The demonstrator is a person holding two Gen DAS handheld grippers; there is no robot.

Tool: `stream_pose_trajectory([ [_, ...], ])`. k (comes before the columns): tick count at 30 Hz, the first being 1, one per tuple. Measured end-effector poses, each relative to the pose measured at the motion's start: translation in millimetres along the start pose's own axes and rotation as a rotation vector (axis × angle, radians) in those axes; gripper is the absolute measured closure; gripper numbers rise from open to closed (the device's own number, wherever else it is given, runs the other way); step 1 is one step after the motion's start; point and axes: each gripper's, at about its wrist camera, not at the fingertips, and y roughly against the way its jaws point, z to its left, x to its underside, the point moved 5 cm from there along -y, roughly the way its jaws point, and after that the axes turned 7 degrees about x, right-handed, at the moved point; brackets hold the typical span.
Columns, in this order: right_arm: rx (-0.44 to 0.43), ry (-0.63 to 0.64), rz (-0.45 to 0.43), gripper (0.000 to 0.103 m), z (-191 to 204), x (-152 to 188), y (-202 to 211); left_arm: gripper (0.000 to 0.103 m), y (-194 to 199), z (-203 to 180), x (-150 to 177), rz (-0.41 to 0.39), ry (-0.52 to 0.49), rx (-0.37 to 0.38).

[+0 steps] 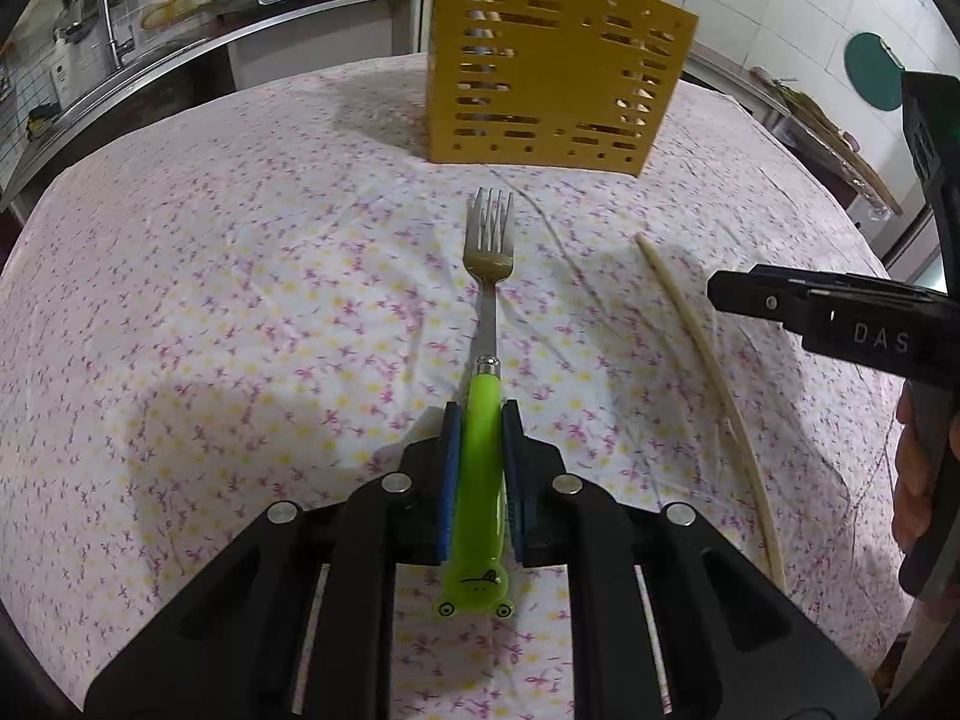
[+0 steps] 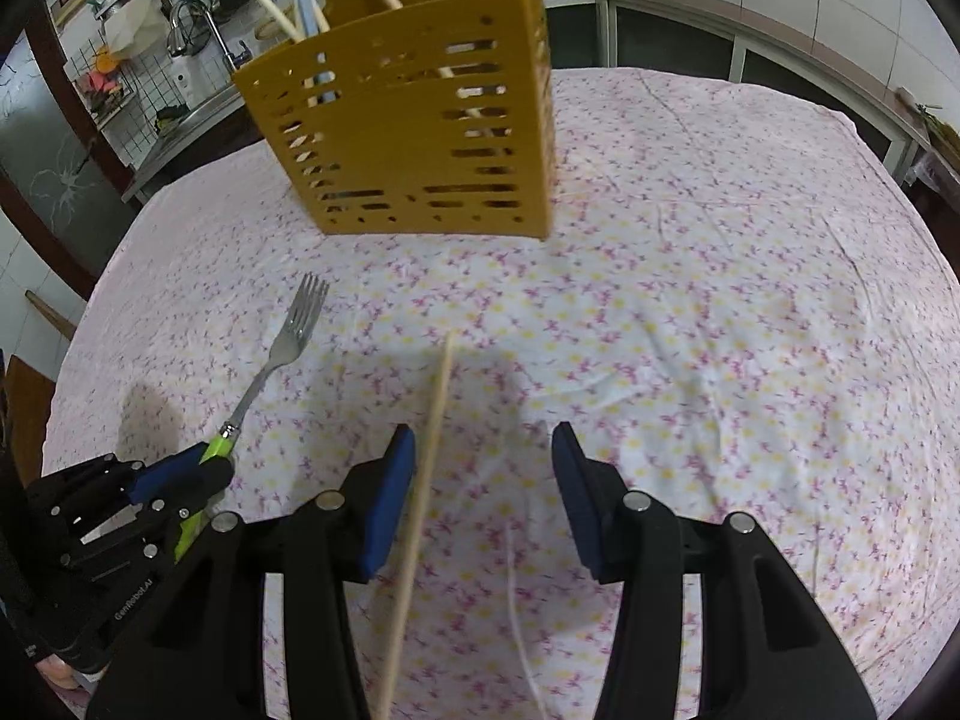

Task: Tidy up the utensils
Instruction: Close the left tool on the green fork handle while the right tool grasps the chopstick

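Now, counts first:
Forks: one fork (image 1: 491, 276), steel tines and a bright green handle, pointing toward the holder.
Loose chopsticks: one chopstick (image 2: 420, 498), pale, lying along the cloth.
Holders: one yellow holder (image 1: 552, 78) with slotted walls, standing upright on the cloth beyond the fork's tines; several pale sticks and a light blue handle stand inside it.
Grippers: two.
Left gripper (image 1: 481, 420): narrow, its blue pads pressed on both sides of the fork's green handle; the handle's end sticks out behind the pads.
Right gripper (image 2: 483, 450): jaws stand apart with nothing pressed between them; the chopstick runs just beside the left-hand pad, and whether it touches that pad cannot be told.
Counter: covered by a flowered cloth (image 1: 240, 276), white with pink and yellow marks.
Left wrist view only: a small cartoon face on the end of the fork's handle; fingers of a hand (image 1: 918, 474) around the right gripper's black body at the right edge.
Right wrist view only: the holder's contents rising above its rim; the left gripper seen from the side, with the fork slanting out of it toward the holder.
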Motion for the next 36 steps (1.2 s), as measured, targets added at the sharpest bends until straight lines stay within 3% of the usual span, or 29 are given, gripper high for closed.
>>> stream_pose_trajectory([
  [5, 0.029, 0.008, 0.034, 0.058, 9.3, 1.4, -9.9, 0.091, 0.2, 6.3, -1.3, -0.004, 0.014, -0.019],
  [7, 0.058, 0.02, 0.05, 0.07, 12.1, 2.7, -13.7, 0.091, 0.1, 7.4, -1.7, -0.004, 0.02, -0.018],
  [11, 0.05, 0.034, 0.074, 0.084, 16.9, 1.7, -15.5, 0.091, -0.8, 6.5, -2.8, -0.001, 0.026, -0.015],
  [13, 0.039, 0.043, 0.069, 0.096, 17.7, -0.1, -13.2, 0.091, -1.4, 7.0, -3.3, 0.006, 0.029, -0.012],
  [16, 0.035, 0.041, 0.062, 0.1, 10.3, -2.2, -10.6, 0.091, -3.3, 8.3, -4.5, 0.022, 0.033, -0.012],
  [24, 0.016, 0.0, 0.023, 0.102, -20.4, -6.7, -1.7, 0.09, -9.3, 13.4, -14.4, 0.046, 0.069, 0.001],
  [27, -0.021, -0.013, 0.045, 0.102, -25.6, -6.8, -2.2, 0.09, -15.5, 13.3, -17.3, 0.074, 0.079, 0.001],
  [31, -0.027, 0.006, 0.069, 0.098, -21.9, -7.8, -3.9, 0.09, -18.9, 14.5, -22.8, 0.125, 0.107, 0.015],
  [36, -0.006, 0.012, 0.066, 0.098, -11.4, -9.0, -9.3, 0.09, -20.8, 14.5, -23.0, 0.121, 0.107, 0.018],
])
